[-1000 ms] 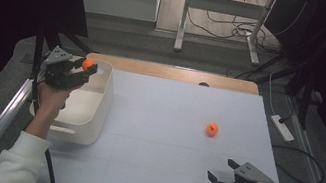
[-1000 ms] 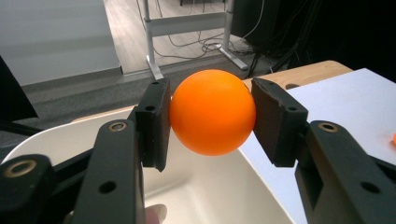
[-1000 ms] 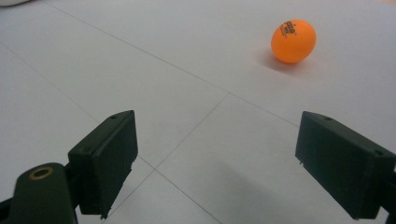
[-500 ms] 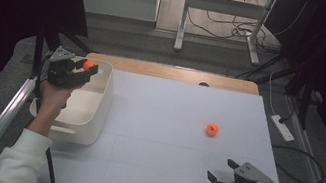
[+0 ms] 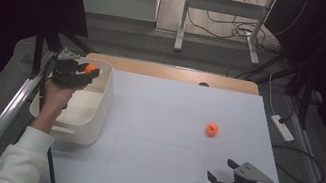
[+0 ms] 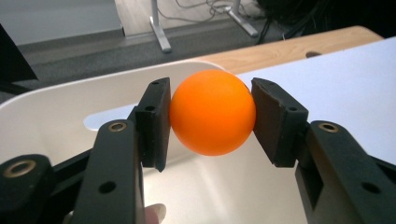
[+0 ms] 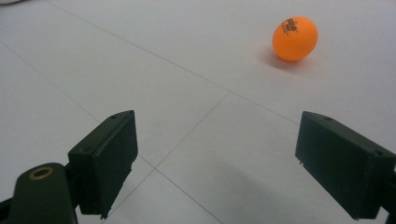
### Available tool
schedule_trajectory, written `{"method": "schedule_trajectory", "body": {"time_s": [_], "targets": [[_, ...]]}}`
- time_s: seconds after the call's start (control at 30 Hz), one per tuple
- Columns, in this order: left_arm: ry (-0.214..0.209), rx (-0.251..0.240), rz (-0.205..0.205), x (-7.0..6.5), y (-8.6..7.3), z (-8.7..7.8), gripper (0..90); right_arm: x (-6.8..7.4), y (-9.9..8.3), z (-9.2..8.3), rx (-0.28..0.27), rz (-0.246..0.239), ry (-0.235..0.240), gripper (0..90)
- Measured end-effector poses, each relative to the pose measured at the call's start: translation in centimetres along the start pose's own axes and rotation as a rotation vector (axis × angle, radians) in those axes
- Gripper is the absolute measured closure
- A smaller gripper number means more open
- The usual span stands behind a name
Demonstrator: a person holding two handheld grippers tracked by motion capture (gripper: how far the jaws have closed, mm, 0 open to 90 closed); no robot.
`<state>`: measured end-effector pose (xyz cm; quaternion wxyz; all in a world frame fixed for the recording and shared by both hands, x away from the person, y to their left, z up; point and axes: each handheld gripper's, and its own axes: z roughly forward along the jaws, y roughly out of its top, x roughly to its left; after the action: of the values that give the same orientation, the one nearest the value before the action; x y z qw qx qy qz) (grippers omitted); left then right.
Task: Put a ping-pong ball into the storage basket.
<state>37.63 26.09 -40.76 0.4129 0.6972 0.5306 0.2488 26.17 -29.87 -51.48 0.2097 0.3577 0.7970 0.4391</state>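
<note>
An orange ball (image 6: 212, 112) is pinched between the left gripper's (image 6: 211, 119) fingers (image 6: 155, 122), over the white bin (image 5: 95, 110).

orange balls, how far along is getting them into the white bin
Done: no ball can be seen lying in the white bin. In hand: the left gripper clamps one orange ball above it. Left: the second ball sits on the table, ahead of the open right gripper.

white bin (image 6: 56, 116) cut off by the frame's left and bottom edges, its floor partly hidden behind the orange ball (image 6: 212, 112)
</note>
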Motion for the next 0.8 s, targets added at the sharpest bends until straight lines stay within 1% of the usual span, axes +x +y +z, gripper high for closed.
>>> {"method": "schedule_trajectory", "body": {"time_s": [0.13, 0.27, 0.3, 0.43, 0.53, 0.8], "targets": [[-0.005, 0.037, 0.003, -0.1, 0.0, 0.8, 50.3, 0.0, 0.0, 0.0, 0.002, -0.001, -0.001, 13.1], [0.002, 0.075, 0.018, -0.2, -0.1, 1.4, 50.3, 0.0, 0.0, 0.0, 0.001, 0.0, 0.001, 13.2], [0.002, 0.075, 0.018, -0.2, -0.1, 1.4, 50.3, 0.0, 0.0, 0.0, 0.001, 0.0, 0.001, 13.2], [0.001, 0.101, 0.016, 0.0, -0.2, 1.7, 50.2, 0.0, 0.0, 0.0, 0.001, 0.001, 0.001, 13.2], [0.01, 0.091, 0.013, 0.1, -0.3, 1.6, 50.1, 0.0, 0.0, 0.0, 0.002, -0.001, 0.001, 13.2], [0.006, 0.079, 0.015, 0.0, -0.2, 1.4, 50.1, 0.0, 0.0, 0.0, 0.004, -0.002, 0.001, 13.2]]}}
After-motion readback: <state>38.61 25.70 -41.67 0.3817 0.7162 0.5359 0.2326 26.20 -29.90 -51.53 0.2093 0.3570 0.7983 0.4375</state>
